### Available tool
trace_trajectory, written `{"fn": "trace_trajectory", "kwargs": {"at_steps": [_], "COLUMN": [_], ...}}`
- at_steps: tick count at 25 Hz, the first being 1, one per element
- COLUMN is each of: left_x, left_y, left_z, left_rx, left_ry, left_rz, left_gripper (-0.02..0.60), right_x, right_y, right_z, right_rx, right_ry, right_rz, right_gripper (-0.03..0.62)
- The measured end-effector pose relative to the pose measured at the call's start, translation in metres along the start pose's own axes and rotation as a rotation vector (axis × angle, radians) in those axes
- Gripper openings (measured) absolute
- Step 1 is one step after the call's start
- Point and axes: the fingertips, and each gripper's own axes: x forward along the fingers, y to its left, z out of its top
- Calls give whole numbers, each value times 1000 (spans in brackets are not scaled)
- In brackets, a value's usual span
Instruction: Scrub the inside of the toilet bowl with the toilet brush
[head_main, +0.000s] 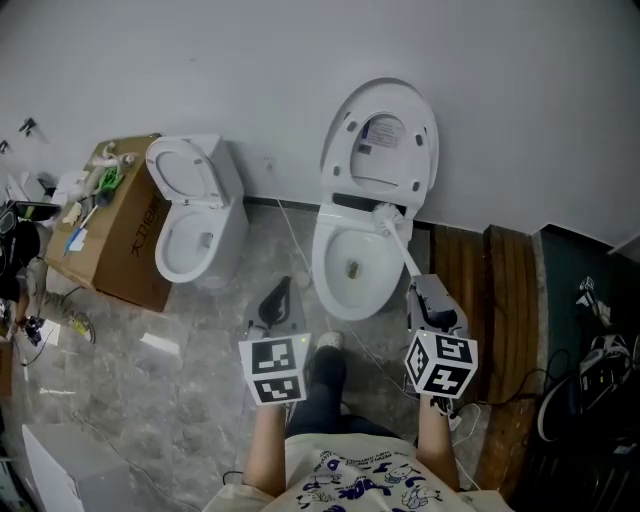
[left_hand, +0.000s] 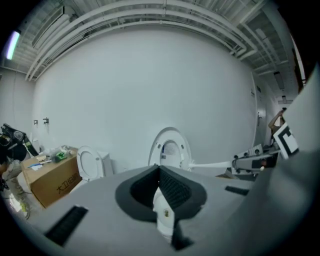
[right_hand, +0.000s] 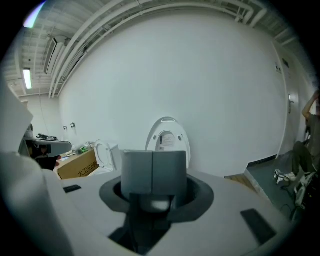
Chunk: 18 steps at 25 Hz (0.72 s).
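Patterned shirt (head_main: 365, 485) and two forearms sit at the bottom of the head view, one gripper in each hand. Right gripper (head_main: 426, 287) has its jaws pressed together on the handle of the white toilet brush (head_main: 401, 246); in the right gripper view the two grey jaw blocks meet at a seam with the rounded white handle end just beneath. Brush shaft slants up and left from it, bristle head at the rear edge of the toilet bowl (head_main: 328, 282), just below the hinge of the raised lid (head_main: 383, 135); it looks to be touching the rim, but that is hard to confirm. Left gripper (head_main: 281, 292) hovers over the marbled floor (head_main: 150, 400) beside the bowl's front left, jaws closed on nothing. Second, smaller toilet (head_main: 196, 213) stands to the left, against a cardboard box (head_main: 118, 235). Wooden planks (head_main: 492, 290) lie to the right.
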Motion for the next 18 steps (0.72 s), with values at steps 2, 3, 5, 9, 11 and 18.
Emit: {"fn": "trace_trajectory", "kwargs": {"at_steps": [2, 3, 5, 9, 11, 18], "left_x": [25, 37, 62, 108, 128, 184], "left_y": [8, 13, 22, 37, 43, 55], "left_z": [9, 13, 22, 36, 39, 29], "left_rx": [2, 2, 3, 7, 8, 14], "left_ry": [3, 7, 18, 40, 53, 123], "left_rz": [-3, -6, -13, -25, -35, -72], "left_gripper": [2, 2, 2, 2, 2, 2], "right_x": [23, 34, 56, 99, 118, 166], "right_y": [0, 0, 0, 1, 1, -2], "right_z": [10, 15, 25, 42, 44, 39], "right_rx": [-3, -5, -6, 1, 3, 18], "right_ry": [5, 12, 25, 47, 65, 131], "right_rz": [-4, -7, -10, -13, -20, -46], "right_gripper": [169, 169, 169, 169, 169, 169]}}
